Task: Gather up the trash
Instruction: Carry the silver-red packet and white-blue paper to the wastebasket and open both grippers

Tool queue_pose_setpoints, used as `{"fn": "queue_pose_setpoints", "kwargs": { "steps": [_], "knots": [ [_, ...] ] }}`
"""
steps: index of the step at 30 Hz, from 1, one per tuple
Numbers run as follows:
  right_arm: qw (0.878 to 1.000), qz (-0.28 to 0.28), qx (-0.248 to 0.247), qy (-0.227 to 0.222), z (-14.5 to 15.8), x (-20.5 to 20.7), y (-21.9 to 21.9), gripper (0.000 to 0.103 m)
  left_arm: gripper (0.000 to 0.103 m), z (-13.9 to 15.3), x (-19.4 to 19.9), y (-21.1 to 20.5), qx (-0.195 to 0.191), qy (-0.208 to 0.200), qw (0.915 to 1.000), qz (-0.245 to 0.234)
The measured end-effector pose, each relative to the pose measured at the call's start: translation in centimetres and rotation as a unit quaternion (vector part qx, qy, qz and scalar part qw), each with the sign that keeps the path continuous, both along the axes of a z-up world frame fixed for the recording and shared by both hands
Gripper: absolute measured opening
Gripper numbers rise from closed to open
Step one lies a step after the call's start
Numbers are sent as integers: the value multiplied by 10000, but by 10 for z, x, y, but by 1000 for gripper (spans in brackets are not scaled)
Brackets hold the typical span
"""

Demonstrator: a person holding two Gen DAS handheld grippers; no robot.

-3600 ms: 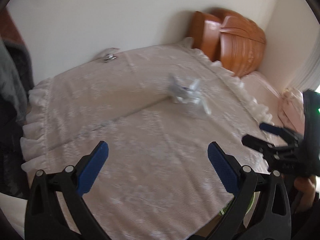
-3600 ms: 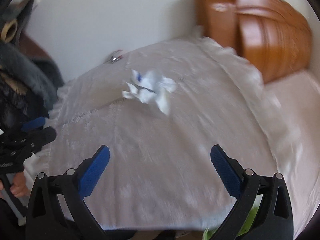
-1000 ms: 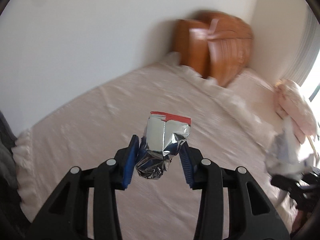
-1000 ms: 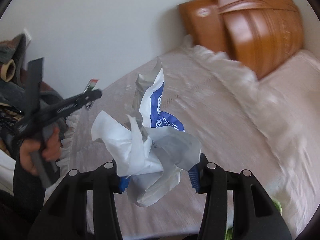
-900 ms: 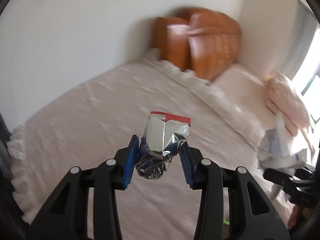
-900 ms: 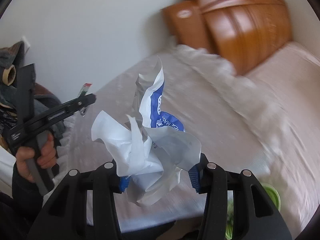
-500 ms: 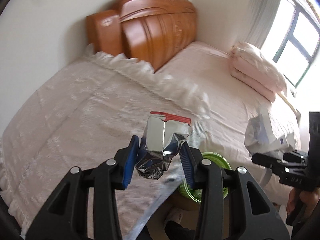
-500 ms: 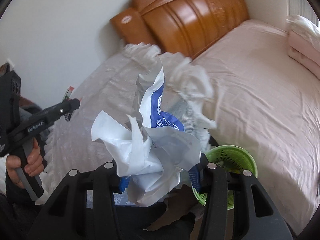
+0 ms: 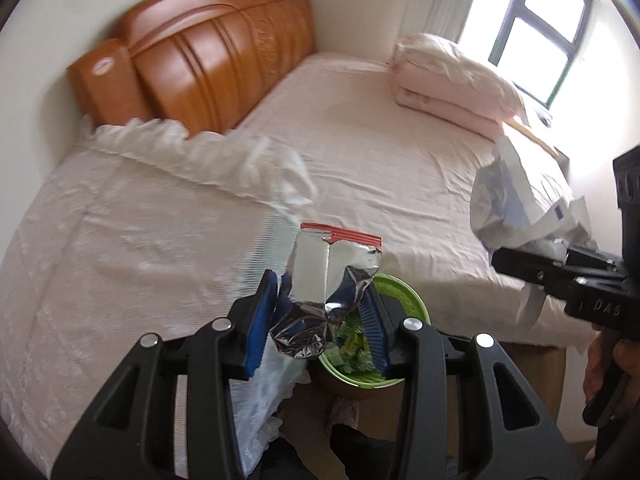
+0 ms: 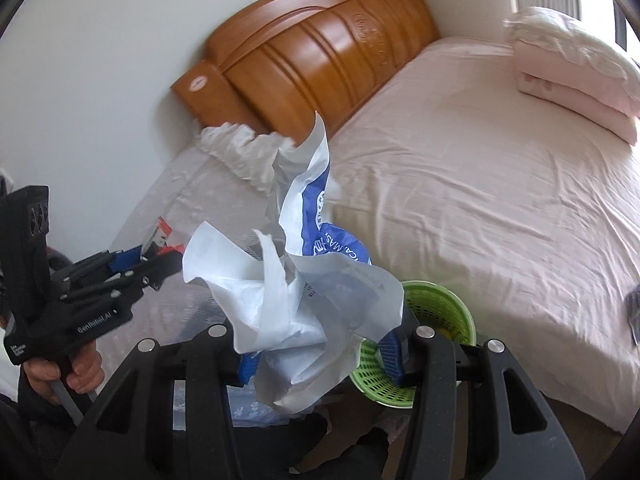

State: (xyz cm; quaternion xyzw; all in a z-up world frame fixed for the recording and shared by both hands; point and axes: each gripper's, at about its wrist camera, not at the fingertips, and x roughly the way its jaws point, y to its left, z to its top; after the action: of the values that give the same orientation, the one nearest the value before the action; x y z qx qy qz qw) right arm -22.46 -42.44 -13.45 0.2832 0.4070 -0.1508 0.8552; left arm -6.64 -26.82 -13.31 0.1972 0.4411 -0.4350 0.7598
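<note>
A crumpled foil wrapper (image 9: 326, 276) with a red top edge sits pinched in the left tongs (image 9: 320, 316), narrowly parted around it. The right tongs (image 10: 320, 354) clamp a crumpled white-and-blue plastic bag (image 10: 308, 276). A green basket (image 10: 436, 340) holding scraps stands by the bed (image 10: 460, 184), at about five o'clock of the wrapper and four o'clock of the bag.

Black grippers (image 9: 320, 312), blue-padded fingers (image 9: 262, 312)
</note>
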Motion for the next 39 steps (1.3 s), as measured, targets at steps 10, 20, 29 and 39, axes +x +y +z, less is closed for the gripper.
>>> {"fn": "queue_pose_setpoints", "kwargs": {
  "steps": [10,20,29,39],
  "knots": [
    [9967,-708,77,400,-15,-65,-34,49,41,-129,-47,-87,861,701,9908,-780],
    [9918,-1130,241,543,-37,-107,-45,49,70,-181,-78,-126,1175,984,9810,-1190],
    [9896,-1243,432,572,-56,-113,-55,49,95,-172,-89,-130,1282,802,9802,-1276],
    [9887,-1179,499,784,-92,-97,-59,49,95,-111,-73,-84,1060,539,9893,-849]
  ]
}}
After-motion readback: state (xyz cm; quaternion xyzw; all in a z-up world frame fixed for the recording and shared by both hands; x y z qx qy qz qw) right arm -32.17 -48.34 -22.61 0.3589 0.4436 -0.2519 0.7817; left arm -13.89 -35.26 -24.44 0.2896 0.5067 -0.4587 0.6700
